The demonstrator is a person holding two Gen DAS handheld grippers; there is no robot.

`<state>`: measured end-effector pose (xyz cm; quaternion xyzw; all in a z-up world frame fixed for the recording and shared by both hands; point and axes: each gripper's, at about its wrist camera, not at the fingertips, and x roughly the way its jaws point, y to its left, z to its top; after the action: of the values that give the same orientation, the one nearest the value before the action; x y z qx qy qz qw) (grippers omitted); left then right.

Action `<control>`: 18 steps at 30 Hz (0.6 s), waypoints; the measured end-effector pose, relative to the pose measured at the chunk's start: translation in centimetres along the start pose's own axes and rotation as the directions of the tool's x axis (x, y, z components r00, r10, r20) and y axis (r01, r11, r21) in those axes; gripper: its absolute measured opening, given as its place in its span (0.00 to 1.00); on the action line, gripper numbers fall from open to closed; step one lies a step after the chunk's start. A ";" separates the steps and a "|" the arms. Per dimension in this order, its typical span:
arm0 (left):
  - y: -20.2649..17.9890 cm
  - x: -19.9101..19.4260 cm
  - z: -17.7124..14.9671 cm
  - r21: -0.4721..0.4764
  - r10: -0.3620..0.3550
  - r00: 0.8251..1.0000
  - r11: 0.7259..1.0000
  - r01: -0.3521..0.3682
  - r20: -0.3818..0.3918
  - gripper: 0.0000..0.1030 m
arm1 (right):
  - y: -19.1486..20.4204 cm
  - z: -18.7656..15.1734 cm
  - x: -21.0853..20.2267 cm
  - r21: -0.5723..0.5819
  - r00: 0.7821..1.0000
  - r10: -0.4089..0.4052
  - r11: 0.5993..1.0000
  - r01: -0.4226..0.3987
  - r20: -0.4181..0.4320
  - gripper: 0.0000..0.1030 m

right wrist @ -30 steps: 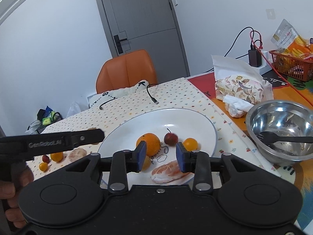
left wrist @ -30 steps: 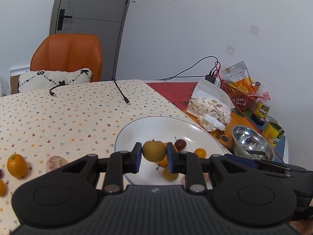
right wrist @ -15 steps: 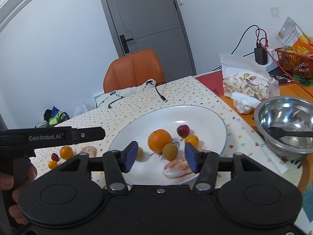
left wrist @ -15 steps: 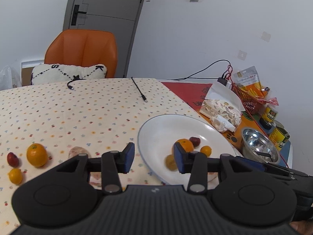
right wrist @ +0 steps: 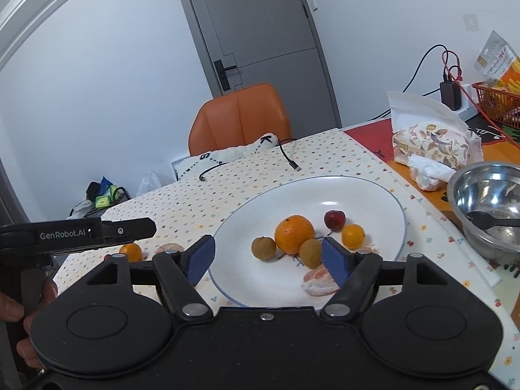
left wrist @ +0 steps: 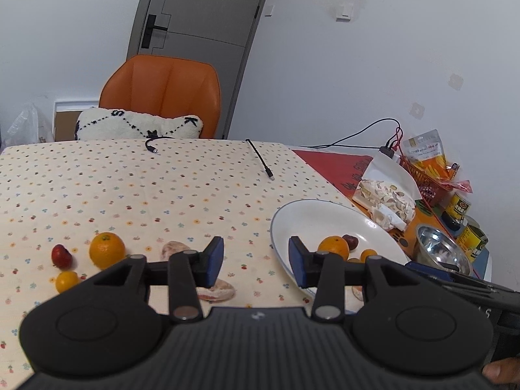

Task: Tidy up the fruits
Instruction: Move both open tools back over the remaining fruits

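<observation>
A white plate point(right wrist: 373, 191) holds an orange point(right wrist: 294, 234), two brown longans point(right wrist: 264, 247), a red berry point(right wrist: 334, 219), a small yellow fruit point(right wrist: 353, 236) and a peeled citrus piece point(right wrist: 318, 282). The plate also shows in the left wrist view point(left wrist: 325, 217). On the cloth to the left lie an orange point(left wrist: 107, 249), a red berry point(left wrist: 61, 255), a small yellow fruit point(left wrist: 66, 281) and two peeled pieces point(left wrist: 217, 291). My left gripper point(left wrist: 256, 261) is open and empty above the cloth beside the plate. My right gripper point(right wrist: 268, 255) is open and empty over the plate's near side.
A steel bowl point(right wrist: 487, 208) with a black spoon stands right of the plate. A tissue pack point(right wrist: 432, 143), a red basket point(right wrist: 497, 104), cans point(left wrist: 458, 208) and cables point(left wrist: 260, 159) lie further back. An orange chair point(left wrist: 159, 97) stands behind the table.
My left gripper opened, let go of the brown longan onto the plate, and drew back to the left. My right gripper opened wider and pulled back slightly.
</observation>
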<state>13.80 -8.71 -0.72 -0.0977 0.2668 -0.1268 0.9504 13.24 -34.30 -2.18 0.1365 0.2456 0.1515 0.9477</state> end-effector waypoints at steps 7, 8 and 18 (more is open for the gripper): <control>1.1 -0.9 -0.2 -0.015 0.018 1.000 1.000 -0.018 0.009 0.41 | 0.7 0.1 0.2 -0.012 1.000 0.019 1.000 -0.019 0.001 0.76; 1.4 -1.1 -0.3 -0.016 0.021 1.000 1.000 -0.021 0.011 0.41 | 0.8 0.1 0.2 -0.013 1.000 0.021 1.000 -0.021 0.001 0.77; 3.5 -2.5 -0.6 -0.034 0.055 0.998 0.998 -0.055 0.006 0.43 | 2.0 0.0 0.4 -0.028 0.999 0.046 0.999 -0.046 0.009 0.91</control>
<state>12.08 -4.75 -0.96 -0.1068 0.2685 -0.0956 0.9526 13.13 -32.28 -1.70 0.1298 0.2357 0.1761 0.9469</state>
